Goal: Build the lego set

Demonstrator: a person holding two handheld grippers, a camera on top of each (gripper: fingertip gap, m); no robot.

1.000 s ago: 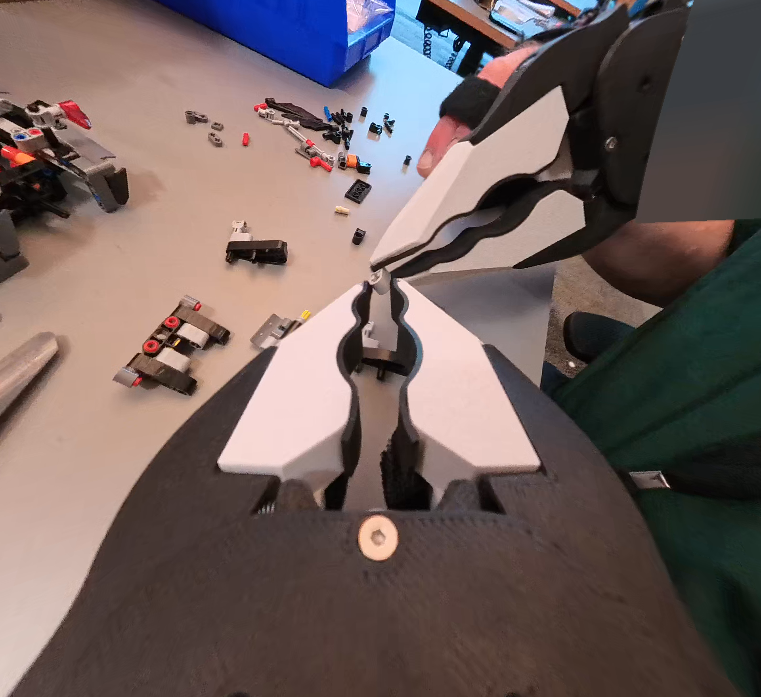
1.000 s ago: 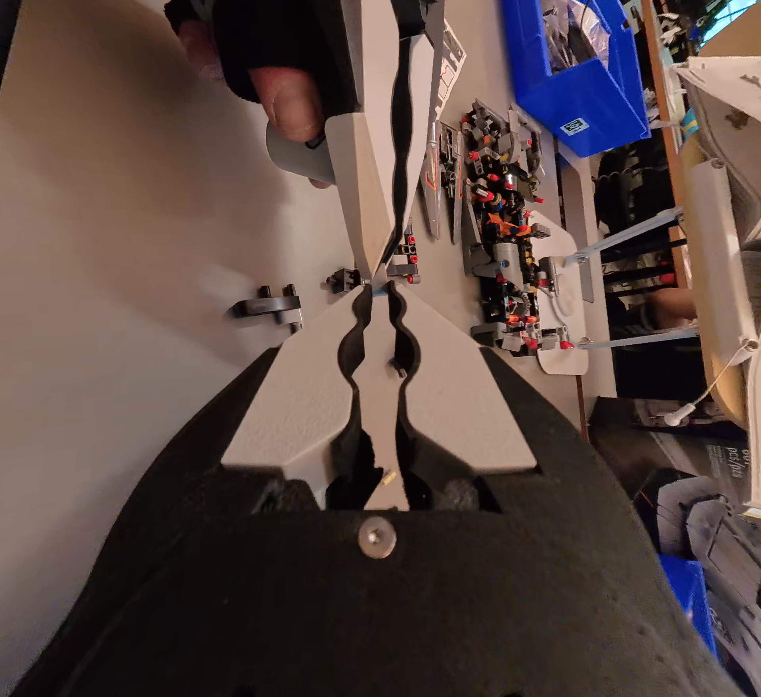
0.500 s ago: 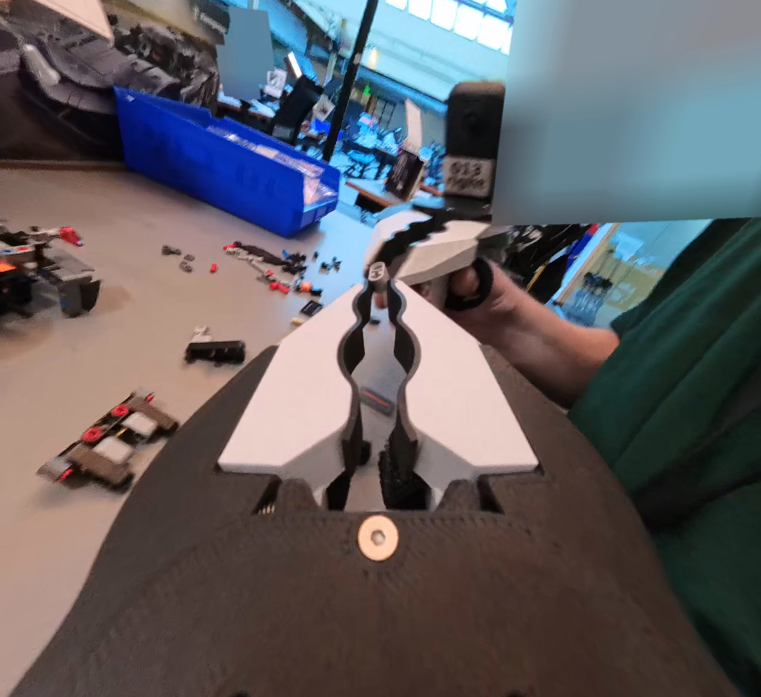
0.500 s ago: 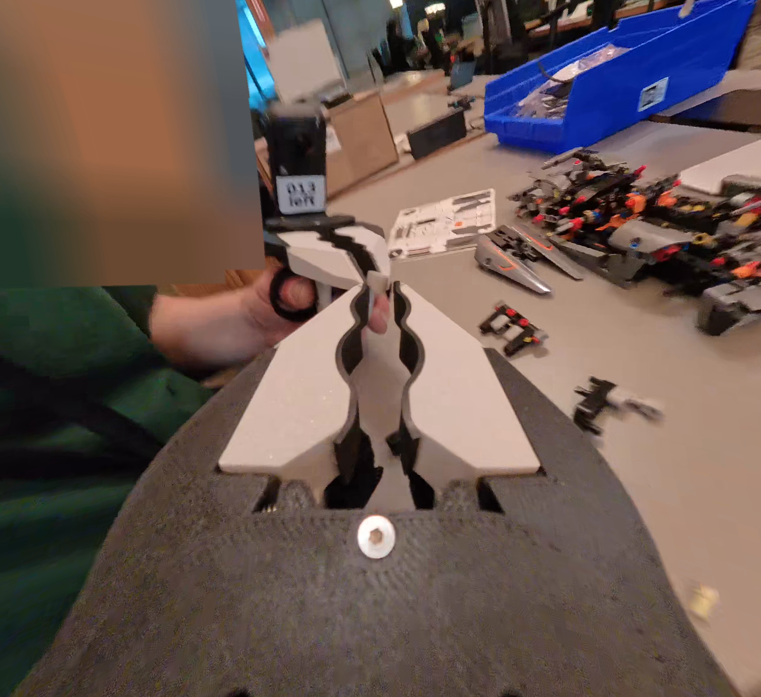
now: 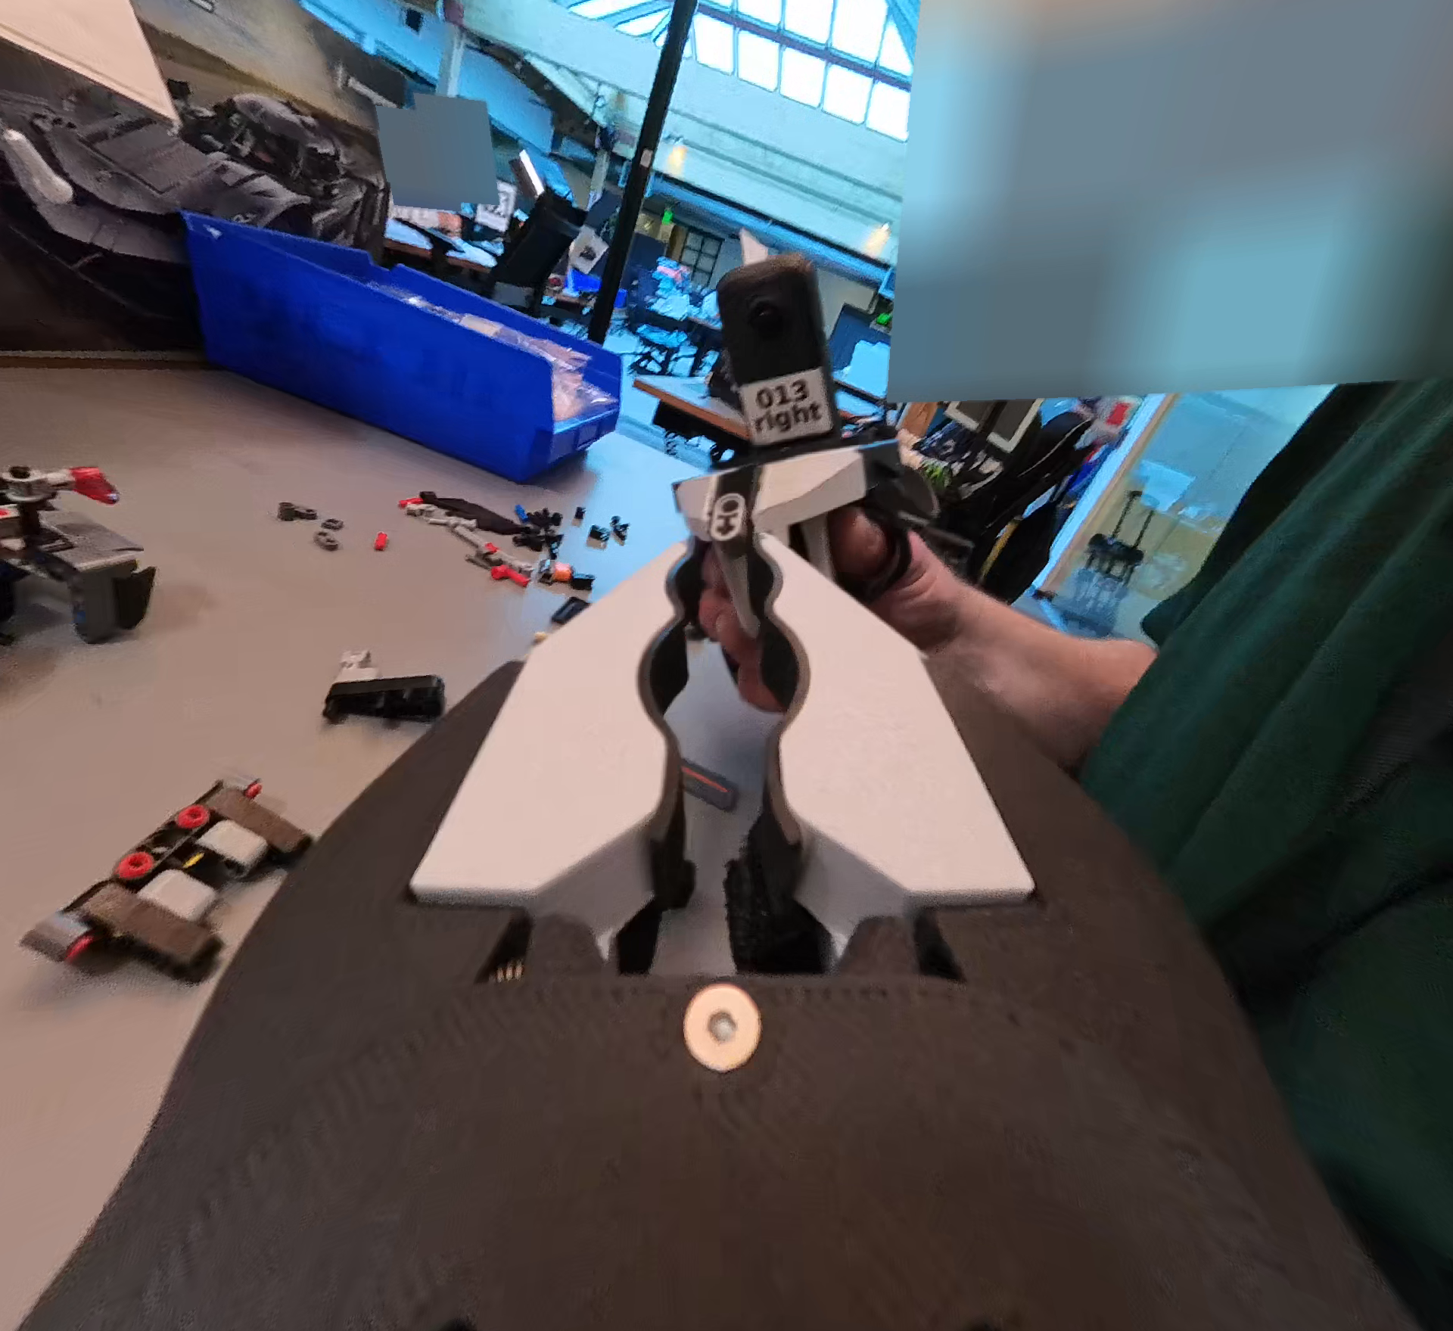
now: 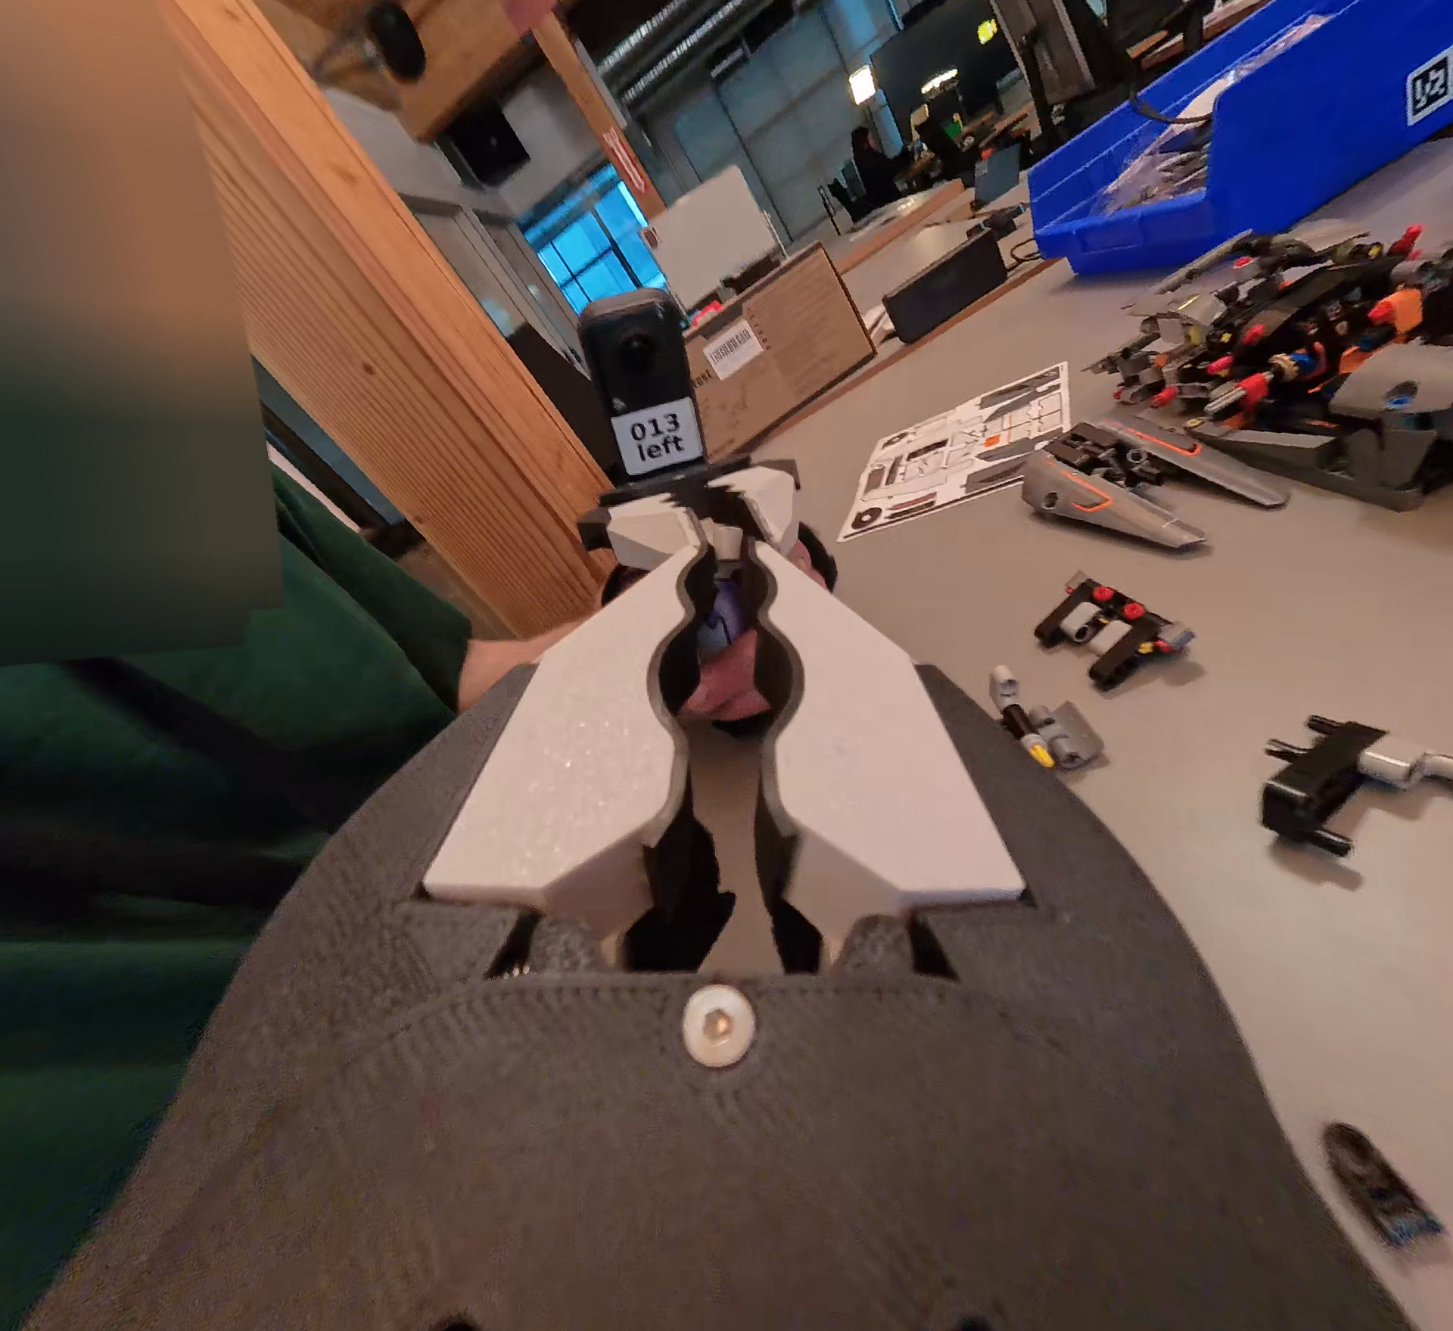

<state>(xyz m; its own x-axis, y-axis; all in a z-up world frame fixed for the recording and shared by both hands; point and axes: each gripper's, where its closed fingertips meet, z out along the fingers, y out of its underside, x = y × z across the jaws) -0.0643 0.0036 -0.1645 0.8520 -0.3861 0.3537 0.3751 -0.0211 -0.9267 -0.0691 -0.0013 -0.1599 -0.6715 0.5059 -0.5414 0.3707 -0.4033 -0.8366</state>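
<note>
Best to keep the left hand-held gripper [image 5: 727,554] and right hand-held gripper [image 6: 722,554], both narrowed to a slim gap, any held piece too small to tell, squarely tip to tip, above the grey tabletop [image 6: 1297,586] bearing the black, partly built lego model [image 6: 1297,381] at upper right.

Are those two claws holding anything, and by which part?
A small grey lego piece, pinched at the very tips of the left gripper and the right gripper, apparently one end each; the exact hold is too small to see.
</note>
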